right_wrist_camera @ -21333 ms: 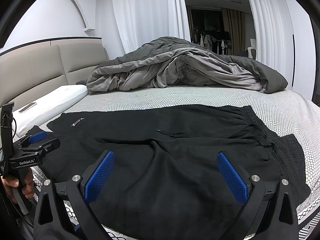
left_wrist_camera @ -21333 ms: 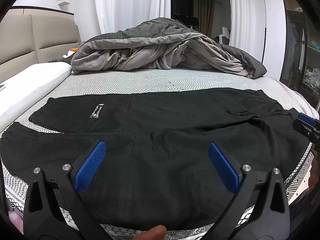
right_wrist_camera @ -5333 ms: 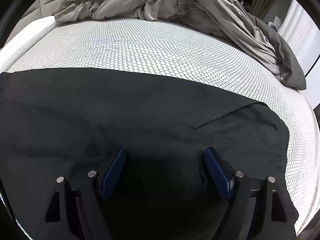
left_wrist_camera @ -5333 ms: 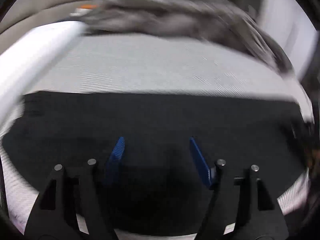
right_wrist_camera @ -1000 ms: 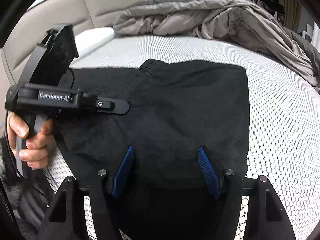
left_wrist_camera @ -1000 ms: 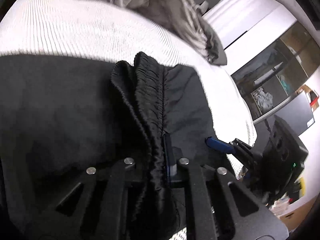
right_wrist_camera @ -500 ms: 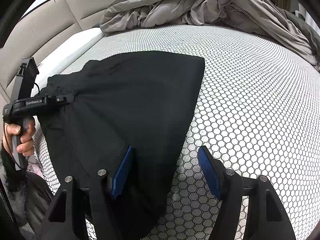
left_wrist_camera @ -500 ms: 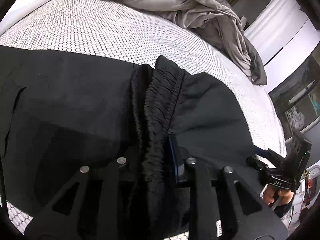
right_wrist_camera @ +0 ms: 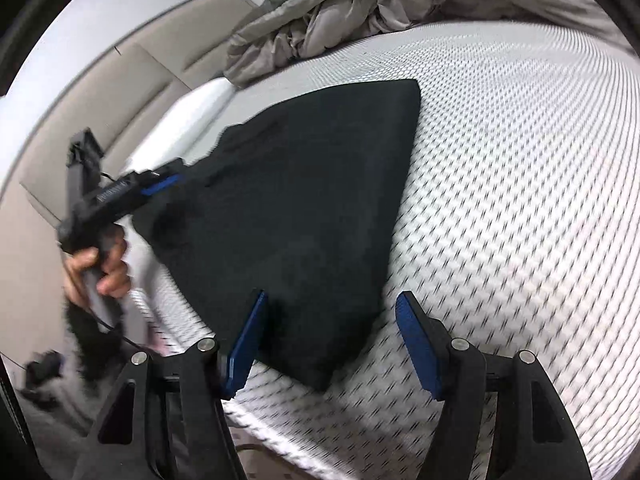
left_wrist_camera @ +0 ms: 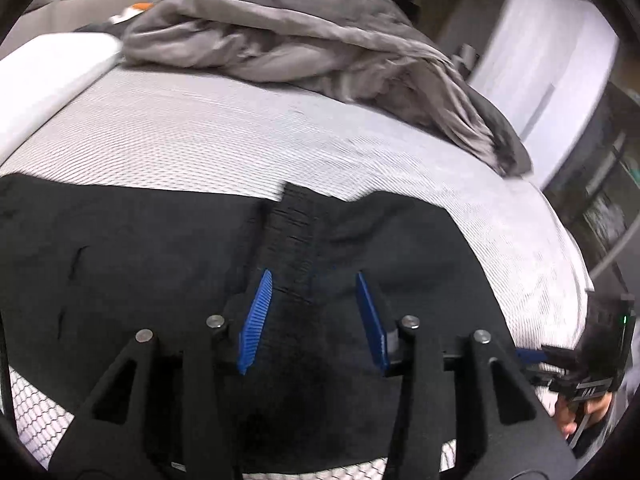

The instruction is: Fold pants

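The black pants (left_wrist_camera: 160,272) lie folded on the bed, with the ribbed waistband (left_wrist_camera: 298,236) laid across the middle. My left gripper (left_wrist_camera: 312,320) is open just above the waistband, holding nothing. In the right wrist view the pants (right_wrist_camera: 304,208) form a flat dark slab with a folded right edge. My right gripper (right_wrist_camera: 332,340) is open over the pants' near corner, empty. The left gripper also shows in the right wrist view (right_wrist_camera: 160,184) at the pants' far left edge. The right gripper shows blurred in the left wrist view (left_wrist_camera: 536,356).
A crumpled grey duvet (left_wrist_camera: 304,52) lies at the back of the bed. A white pillow (left_wrist_camera: 48,76) and beige headboard (right_wrist_camera: 132,76) are at the left. The honeycomb-patterned mattress (right_wrist_camera: 520,184) extends right of the pants. The bed's near edge (right_wrist_camera: 304,432) is just below my right gripper.
My left gripper has opened and let go of the waistband, which now lies flat on the pants. Both grippers have pulled back a little, and the views are blurred by motion.
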Demonstrator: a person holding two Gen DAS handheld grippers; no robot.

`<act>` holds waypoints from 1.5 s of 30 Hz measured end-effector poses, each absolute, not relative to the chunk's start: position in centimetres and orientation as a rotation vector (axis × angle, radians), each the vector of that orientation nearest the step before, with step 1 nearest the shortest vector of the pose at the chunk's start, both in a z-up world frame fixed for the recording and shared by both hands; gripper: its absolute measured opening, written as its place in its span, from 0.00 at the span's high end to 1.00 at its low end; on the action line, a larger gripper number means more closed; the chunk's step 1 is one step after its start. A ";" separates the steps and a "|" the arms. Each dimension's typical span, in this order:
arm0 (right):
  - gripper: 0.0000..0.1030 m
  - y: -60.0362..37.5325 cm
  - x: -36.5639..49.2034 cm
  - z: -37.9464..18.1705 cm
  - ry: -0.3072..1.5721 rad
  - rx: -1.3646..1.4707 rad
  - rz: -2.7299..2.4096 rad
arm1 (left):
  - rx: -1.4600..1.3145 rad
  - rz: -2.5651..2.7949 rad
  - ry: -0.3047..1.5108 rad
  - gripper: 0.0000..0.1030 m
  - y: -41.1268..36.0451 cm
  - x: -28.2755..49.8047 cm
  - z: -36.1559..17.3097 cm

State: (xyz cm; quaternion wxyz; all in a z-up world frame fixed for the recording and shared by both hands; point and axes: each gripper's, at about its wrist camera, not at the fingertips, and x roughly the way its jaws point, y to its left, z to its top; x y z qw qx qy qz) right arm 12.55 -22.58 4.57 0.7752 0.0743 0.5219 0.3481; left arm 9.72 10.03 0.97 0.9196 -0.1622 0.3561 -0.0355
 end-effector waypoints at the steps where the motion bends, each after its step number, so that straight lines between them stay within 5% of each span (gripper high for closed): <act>1: 0.42 -22.8 12.2 4.6 1.126 0.186 0.771 | -0.320 -0.103 0.755 0.54 9.1 10.1 0.7; 7: 0.85 -23.6 10.1 3.7 1.121 0.210 0.716 | -0.270 -0.138 0.905 0.52 7.5 10.8 -2.1; 13: 0.95 -23.4 8.0 3.6 1.148 0.208 0.706 | -0.270 -0.157 0.922 0.52 8.0 10.2 -2.4; 18: 0.93 -22.8 7.2 3.5 1.215 0.151 0.734 | -0.248 -0.158 0.931 0.52 8.0 10.7 -2.5; 22: 0.72 -24.6 8.2 5.4 1.159 0.194 0.680 | -0.254 -0.144 0.904 0.52 8.5 10.2 -1.6; 25: 0.65 -26.1 9.6 7.2 1.064 0.248 0.649 | -0.297 -0.138 0.837 0.52 8.9 10.1 -0.5; 31: 0.63 -24.3 13.6 8.3 1.034 0.206 0.622 | -0.260 -0.171 0.810 0.52 7.7 10.5 0.2; 34: 0.54 -24.5 13.2 8.6 1.037 0.184 0.660 | -0.227 -0.151 0.872 0.52 7.5 10.8 -0.8; 42: 0.54 -24.3 12.5 4.1 1.152 0.236 0.621 | -0.186 -0.141 0.911 0.51 7.2 11.2 -2.4; 45: 0.55 -22.0 10.0 3.0 1.140 0.009 0.641 | -0.202 -0.152 0.913 0.51 7.5 11.3 -2.5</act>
